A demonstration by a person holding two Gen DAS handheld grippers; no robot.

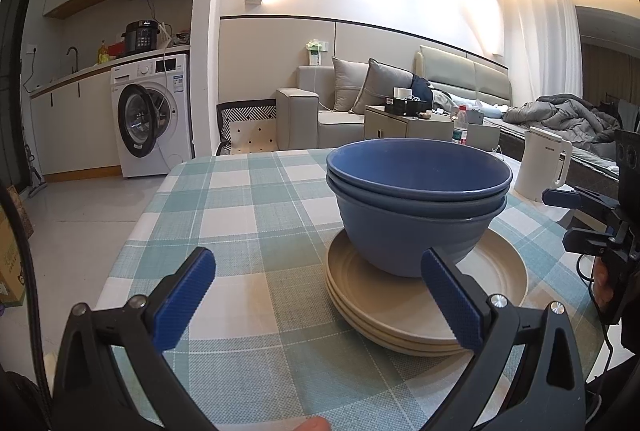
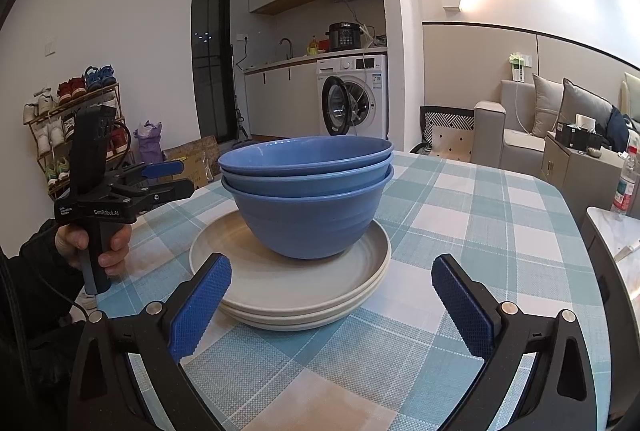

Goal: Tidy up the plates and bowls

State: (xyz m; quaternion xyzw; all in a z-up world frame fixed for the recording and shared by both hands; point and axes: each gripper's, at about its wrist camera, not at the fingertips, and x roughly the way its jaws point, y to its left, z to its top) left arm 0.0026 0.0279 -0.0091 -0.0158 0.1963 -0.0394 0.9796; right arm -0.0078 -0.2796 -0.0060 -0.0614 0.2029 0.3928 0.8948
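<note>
Bowls (image 2: pixel 306 191) nested on plates (image 2: pixel 290 295), probably three each.
Both grippers, left gripper (image 1: pixel 318 301) and right gripper (image 2: pixel 332 305), are held wide open, empty, near the stack.

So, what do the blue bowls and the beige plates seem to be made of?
Blue bowls: probably matte plastic or wheat-straw composite; dull, even sheen, faint moulded rings on the wall. Glazed ceramic seems less likely.
Beige plates: apparently the same kind of matte material; soft, unglossy surface, thick rounded rims. Neither can be settled by sight.
</note>
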